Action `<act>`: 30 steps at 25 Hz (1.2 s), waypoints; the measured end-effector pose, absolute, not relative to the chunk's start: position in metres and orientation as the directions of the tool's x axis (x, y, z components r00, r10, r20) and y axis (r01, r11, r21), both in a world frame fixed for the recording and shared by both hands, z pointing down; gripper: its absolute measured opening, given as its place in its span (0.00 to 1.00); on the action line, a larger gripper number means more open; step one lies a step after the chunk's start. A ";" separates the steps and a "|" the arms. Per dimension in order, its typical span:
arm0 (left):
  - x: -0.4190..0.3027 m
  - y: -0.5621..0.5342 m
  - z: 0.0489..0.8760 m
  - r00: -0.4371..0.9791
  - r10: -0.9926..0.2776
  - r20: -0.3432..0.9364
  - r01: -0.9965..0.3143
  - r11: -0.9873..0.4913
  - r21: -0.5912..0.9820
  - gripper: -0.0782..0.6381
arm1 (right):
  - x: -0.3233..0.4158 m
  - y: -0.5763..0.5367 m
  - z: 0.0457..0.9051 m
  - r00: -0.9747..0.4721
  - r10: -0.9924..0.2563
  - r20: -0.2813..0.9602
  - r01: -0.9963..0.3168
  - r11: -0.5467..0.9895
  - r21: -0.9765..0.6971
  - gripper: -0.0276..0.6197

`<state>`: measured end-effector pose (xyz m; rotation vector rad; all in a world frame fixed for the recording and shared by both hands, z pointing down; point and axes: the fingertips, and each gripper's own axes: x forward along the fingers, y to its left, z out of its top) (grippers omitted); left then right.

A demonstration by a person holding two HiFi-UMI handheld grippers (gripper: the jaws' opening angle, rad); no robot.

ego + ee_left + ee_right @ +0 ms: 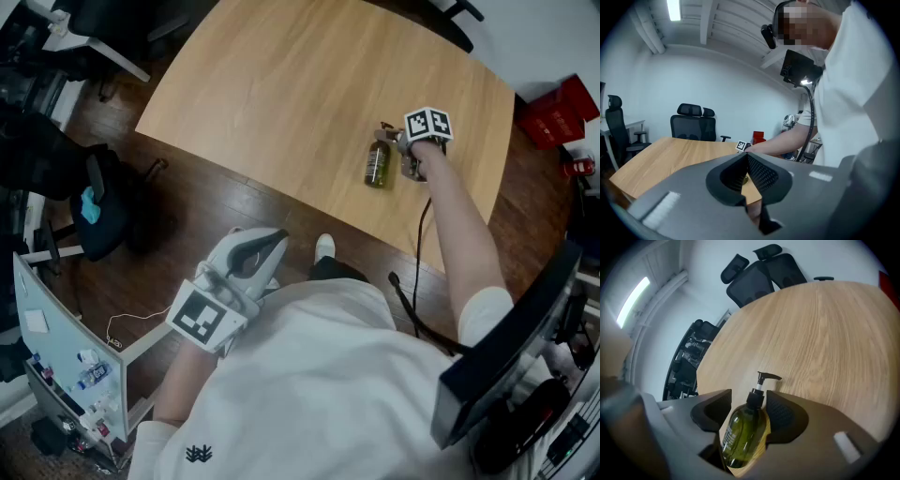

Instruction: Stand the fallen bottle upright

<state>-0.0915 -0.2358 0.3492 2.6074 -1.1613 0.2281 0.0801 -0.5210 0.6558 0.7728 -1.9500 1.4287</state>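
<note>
A green pump bottle (377, 162) lies on its side on the wooden table (281, 94), its black pump pointing away from me. In the right gripper view the bottle (743, 430) lies between the wide-spread jaws of my right gripper (749, 401), with a gap showing at the left pad. Seen from the head, the right gripper (405, 159) sits just right of the bottle. My left gripper (267, 246) hangs off the table near my body, over the floor. Its jaws (746, 159) meet at the tips with nothing between them.
The table's near edge (309, 220) runs close below the bottle. Black office chairs (759, 275) stand at the far side. A red box (553, 117) sits on the floor at the right. A dark chair and bag (94, 202) stand at the left.
</note>
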 end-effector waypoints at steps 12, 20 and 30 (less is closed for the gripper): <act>-0.113 -0.247 0.357 0.569 -0.771 0.286 -0.821 -0.548 0.158 0.11 | 0.047 -0.528 0.620 -0.702 -0.228 0.675 -0.690 0.453 -0.565 0.23; -0.103 -0.250 0.348 0.583 -0.755 0.301 -0.811 -0.564 0.155 0.11 | 0.033 -0.512 0.548 -0.705 -0.514 0.488 -0.663 0.723 -0.197 0.22; -0.099 -0.234 0.343 0.579 -0.745 0.331 -0.812 -0.561 0.160 0.11 | 0.041 -0.469 0.542 -0.649 -0.655 0.386 -0.707 0.708 0.013 0.22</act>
